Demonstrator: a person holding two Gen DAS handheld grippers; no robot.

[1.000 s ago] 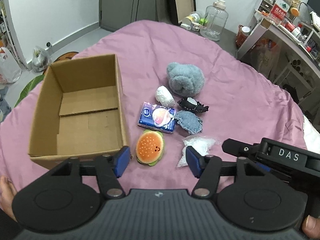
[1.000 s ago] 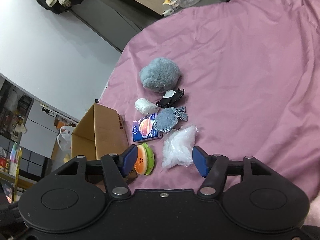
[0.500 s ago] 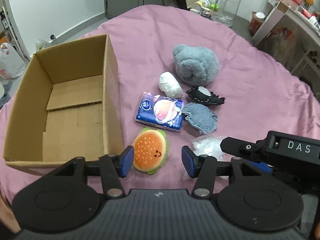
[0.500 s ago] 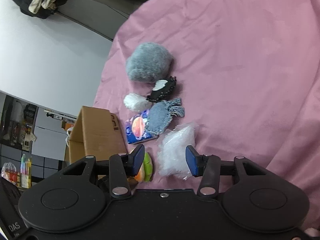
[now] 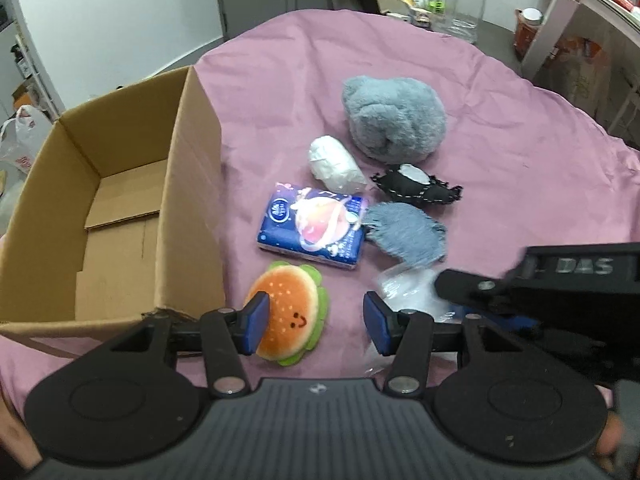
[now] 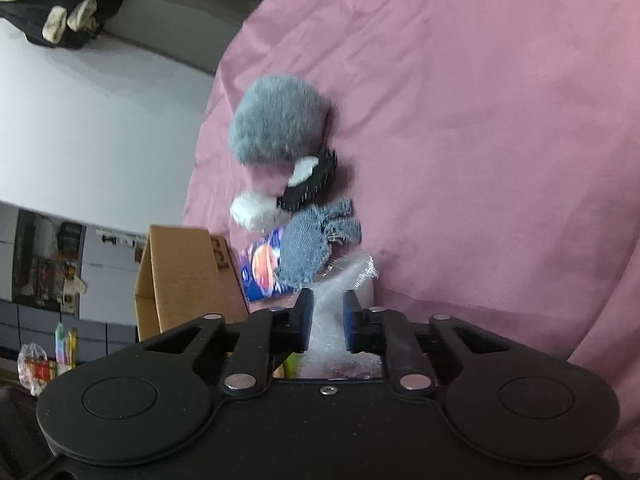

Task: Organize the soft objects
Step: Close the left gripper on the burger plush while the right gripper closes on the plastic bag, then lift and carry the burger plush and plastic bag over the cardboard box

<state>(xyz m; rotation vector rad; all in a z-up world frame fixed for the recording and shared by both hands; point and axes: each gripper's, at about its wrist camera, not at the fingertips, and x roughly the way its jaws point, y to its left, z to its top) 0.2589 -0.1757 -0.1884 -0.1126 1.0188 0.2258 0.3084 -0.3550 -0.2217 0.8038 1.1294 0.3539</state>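
Soft things lie on a pink cloth beside an open cardboard box: a burger plush, a blue tissue pack, a white roll, a grey fluffy plush, a black pouch, a denim scrap and a clear plastic bag. My left gripper is open, its left finger over the burger plush. My right gripper has its jaws closed on the clear plastic bag, and its body shows in the left wrist view.
The box stands left of the items, its inside bare. Beyond the cloth's far edge are a clear jar, shelves at the right and a plastic bag on the floor.
My right gripper has closed its jaws on the clear plastic bag. My left gripper has moved forward and down, closer to the burger plush.
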